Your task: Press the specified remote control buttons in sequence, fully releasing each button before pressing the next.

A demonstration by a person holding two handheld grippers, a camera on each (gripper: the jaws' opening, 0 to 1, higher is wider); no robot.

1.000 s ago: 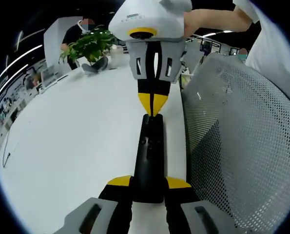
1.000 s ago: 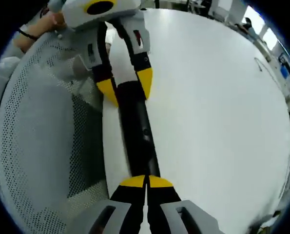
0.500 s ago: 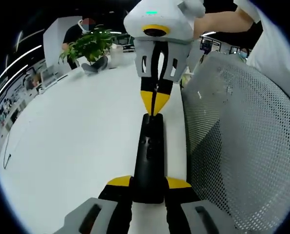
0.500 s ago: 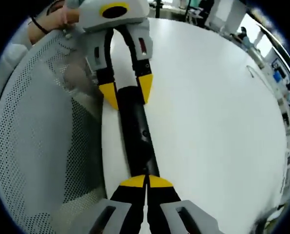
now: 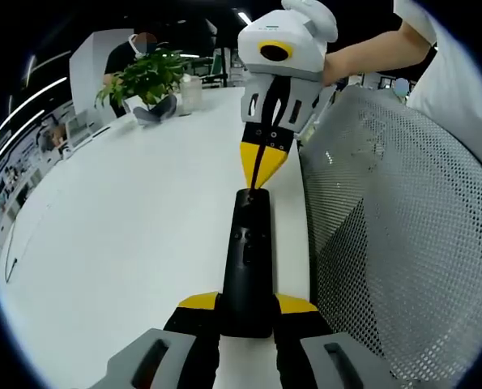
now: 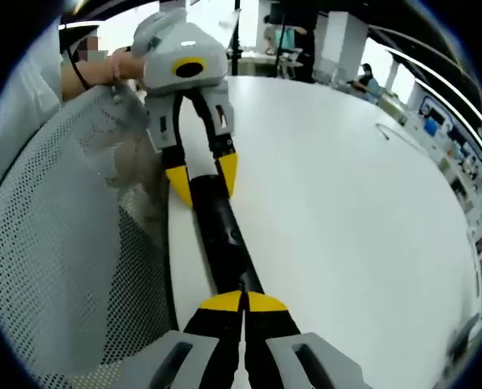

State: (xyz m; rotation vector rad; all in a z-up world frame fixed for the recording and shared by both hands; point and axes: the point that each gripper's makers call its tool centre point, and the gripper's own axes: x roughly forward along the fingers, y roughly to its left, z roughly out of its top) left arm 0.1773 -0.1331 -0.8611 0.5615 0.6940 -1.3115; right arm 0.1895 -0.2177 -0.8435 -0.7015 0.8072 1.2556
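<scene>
Remote control (image 5: pixel 247 267): long, narrow, black bar, rigid plastic by the look. Judged light and stiff, smooth-sided, so it could slip or pivot if held only at one end. It lies along the worktop (image 5: pixel 119 235) close to the edge that faces the mesh chair back (image 5: pixel 394 243), its length roughly parallel to that edge. Small buttons show on its top face in the left gripper view; which one is the target cannot be told.

Left hand-held gripper (image 5: pixel 247 312): jaws part-open, one yellow tip on each long side of the remote's near end, clamped on it. Good place to hold: low on the narrow sides, clear of the button face.

Right hand-held gripper (image 6: pixel 243 301): jaws closed together, nothing between them, yellow tips meeting as one point at the remote's opposite end. In the left gripper view it (image 5: pixel 264 166) hangs tip-down, at or just above the far end of the remote; contact cannot be confirmed.

Judgement: a closed tip makes a narrow presser; pressing at the unheld end may tip the bar, so the clamp must stay firm.

Room: the chair-side worktop edge is near, with the chair back just beyond it. The other side is broad, bare white surface. A potted plant (image 5: pixel 147 79) stands well apart towards the far edge.
</scene>
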